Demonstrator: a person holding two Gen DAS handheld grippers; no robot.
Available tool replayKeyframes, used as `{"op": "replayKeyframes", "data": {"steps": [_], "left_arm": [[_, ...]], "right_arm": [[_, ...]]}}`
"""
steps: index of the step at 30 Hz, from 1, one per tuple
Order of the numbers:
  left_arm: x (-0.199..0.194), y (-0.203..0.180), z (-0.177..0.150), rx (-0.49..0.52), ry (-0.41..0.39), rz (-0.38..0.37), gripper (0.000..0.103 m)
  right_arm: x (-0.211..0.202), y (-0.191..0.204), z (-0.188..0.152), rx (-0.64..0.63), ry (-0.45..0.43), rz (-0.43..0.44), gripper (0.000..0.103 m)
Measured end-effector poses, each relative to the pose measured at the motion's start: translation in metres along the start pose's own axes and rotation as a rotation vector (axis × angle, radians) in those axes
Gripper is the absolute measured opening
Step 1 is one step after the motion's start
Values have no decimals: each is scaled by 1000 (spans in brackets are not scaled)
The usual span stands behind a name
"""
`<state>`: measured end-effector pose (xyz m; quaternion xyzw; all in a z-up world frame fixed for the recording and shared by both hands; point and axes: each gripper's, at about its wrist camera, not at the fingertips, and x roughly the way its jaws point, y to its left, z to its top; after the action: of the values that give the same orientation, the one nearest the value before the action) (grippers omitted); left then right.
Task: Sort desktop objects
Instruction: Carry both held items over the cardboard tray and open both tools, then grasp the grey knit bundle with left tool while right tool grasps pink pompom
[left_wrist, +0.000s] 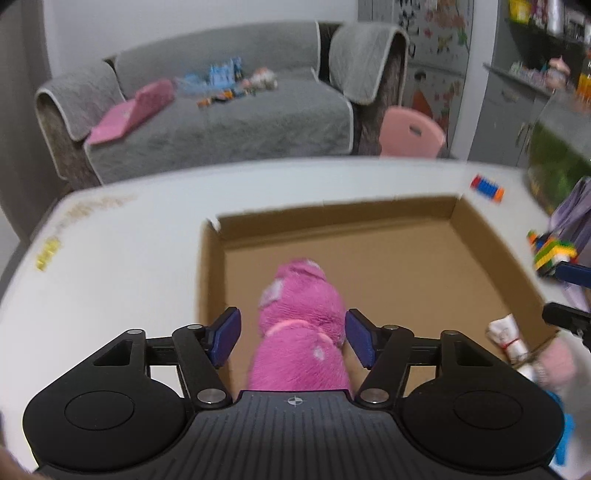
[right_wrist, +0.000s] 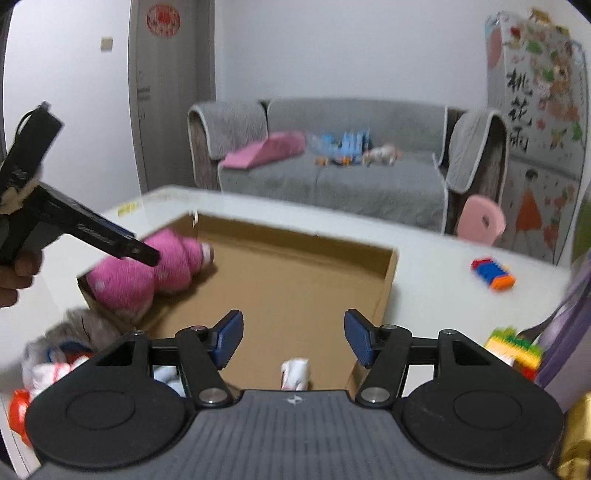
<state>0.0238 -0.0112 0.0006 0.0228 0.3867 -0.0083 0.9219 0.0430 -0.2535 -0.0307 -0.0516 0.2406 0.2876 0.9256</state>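
Fuzzy plush toy (left_wrist: 301, 325); matt (seemingly) cardboard box (left_wrist: 406, 258)

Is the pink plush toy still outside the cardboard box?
No, the pink plush toy lies inside the cardboard box, against its left wall.

Soft, even indoor light is filling both views, casting weak shadows. Motion blur is smearing the table (left_wrist: 110, 236) edges; fisheye distortion is bending the sofa (right_wrist: 332, 177) and walls.

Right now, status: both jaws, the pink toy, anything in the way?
Left gripper open, jaws straddling pink plush toy, not pressing. Right gripper open, empty. Toy lies in cardboard box; small white item by near edge. Nothing blocking.
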Motion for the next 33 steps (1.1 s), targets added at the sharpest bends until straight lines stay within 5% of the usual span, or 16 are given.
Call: {"op": "replayKeyframes", "data": {"steps": [3,8,18,24,33], "left_arm": [[-37,7,-9,-11,-38,17,84],[-72,14,-57,-57,-3,-21,86],[-54,-16,-122,-128,157,-149,86],[-35,-24,-124,-93,164,-50,86],[-35,17,-135,-155,168,55,87]], "right_arm": [[-16,-10,0,1,-19,-17,60],[-26,-30,-16,-1,23,-27,66],[-3,-10,-52,-85,143,-3,73],[9,-8,-61,-98,180,5,73],[3,-11,-70,-88,196,16,73]]}}
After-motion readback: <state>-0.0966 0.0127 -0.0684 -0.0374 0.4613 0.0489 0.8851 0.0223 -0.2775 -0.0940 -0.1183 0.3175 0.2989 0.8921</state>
